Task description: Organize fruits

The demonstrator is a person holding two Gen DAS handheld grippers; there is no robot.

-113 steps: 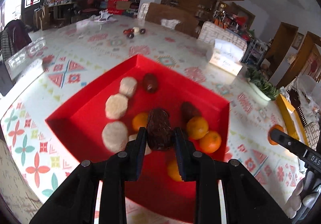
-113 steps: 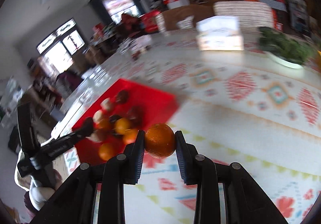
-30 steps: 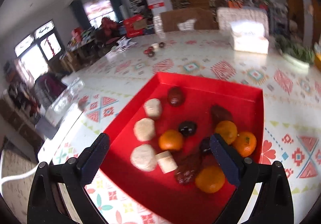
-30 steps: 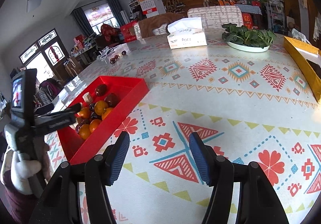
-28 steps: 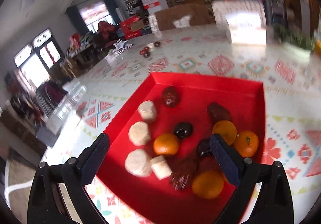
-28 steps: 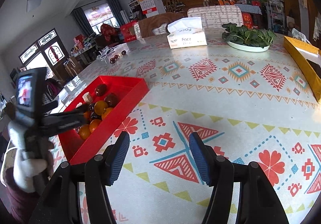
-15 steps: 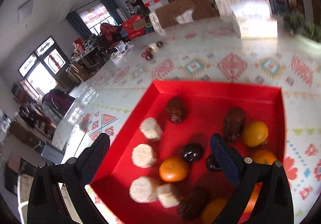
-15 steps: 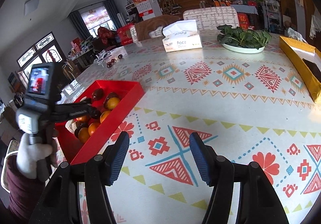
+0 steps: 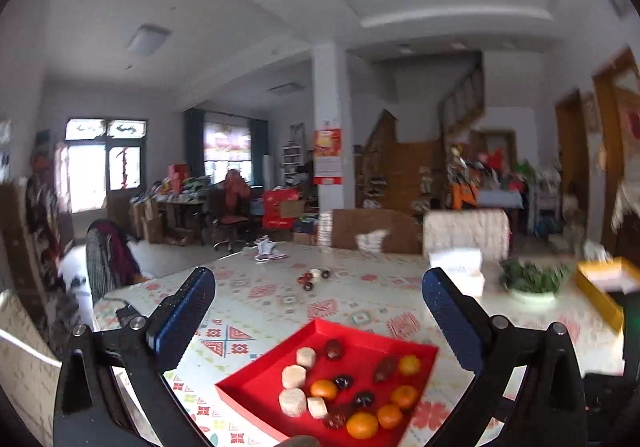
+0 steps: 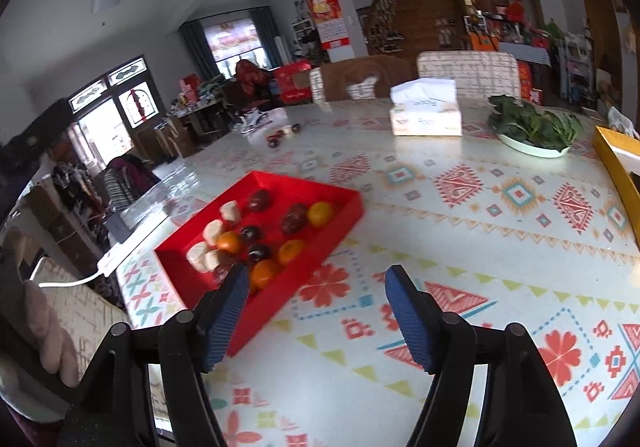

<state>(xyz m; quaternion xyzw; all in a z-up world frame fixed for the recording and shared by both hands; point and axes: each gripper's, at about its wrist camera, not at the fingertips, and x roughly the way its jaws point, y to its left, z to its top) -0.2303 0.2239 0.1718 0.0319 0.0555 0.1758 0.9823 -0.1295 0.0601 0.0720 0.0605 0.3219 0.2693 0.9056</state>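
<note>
Raised since before, left hand-held gripper (image 9: 318, 305) gapes empty above red tray (image 9: 256, 377); right hand-held gripper (image 10: 314, 305), opening, is empty beside it

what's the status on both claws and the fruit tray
Left claw open, empty. Right claw opening, nothing between. Tray holds oranges, dark fruit, pale pieces. Path clear.

Oranges (image 10: 320, 213), dark fruits (image 10: 293, 222) and pale, perhaps peeled pieces (image 10: 212, 232) loose in red tray (image 10: 340, 221) on table.
</note>
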